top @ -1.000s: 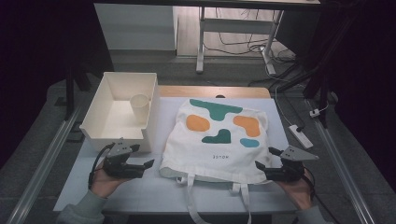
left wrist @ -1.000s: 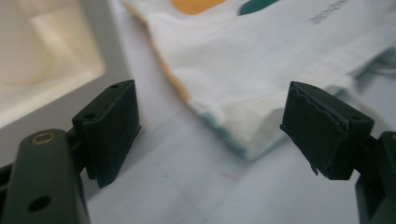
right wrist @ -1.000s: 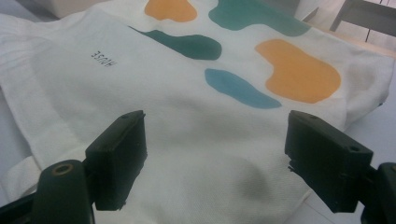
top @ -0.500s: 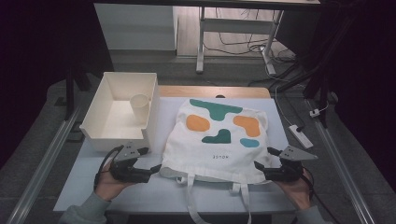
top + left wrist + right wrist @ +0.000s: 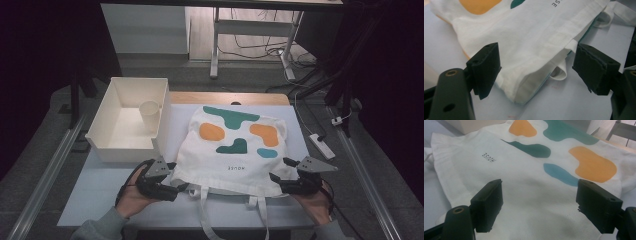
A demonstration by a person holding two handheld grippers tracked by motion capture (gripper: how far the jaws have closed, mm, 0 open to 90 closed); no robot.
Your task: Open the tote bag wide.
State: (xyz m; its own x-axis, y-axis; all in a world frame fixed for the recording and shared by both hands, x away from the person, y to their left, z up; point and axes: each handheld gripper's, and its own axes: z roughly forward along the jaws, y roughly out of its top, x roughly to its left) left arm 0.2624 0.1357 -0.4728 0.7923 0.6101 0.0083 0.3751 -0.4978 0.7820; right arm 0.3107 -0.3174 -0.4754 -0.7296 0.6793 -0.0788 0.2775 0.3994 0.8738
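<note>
**Both grippers spread wide at the near corners of the tote bag**

The tote bag lies flat on the table, its open end and straps toward the near edge and its printed side up. The straps run off the bottom of the high view, so their ends are cut off. In the high view each gripper's jaws hide the bag corner beside them, and it is hard to tell there whether jaw and cloth touch.

The left gripper is released, jaws far apart. In the left gripper view the bag's near left corner sits in the gap between them, one jaw just beside the hem, the other just beside a strap loop; neither pinches the cloth. The person's left hand holds this gripper at the near left part of the table.

The right gripper is also released and spread wide. Its view looks across the bag's printed face; the cloth lies under and between the jaws, ungripped.

A white bin stands at the far left corner of the table, just beside the bag, with a paper cup inside.
</note>
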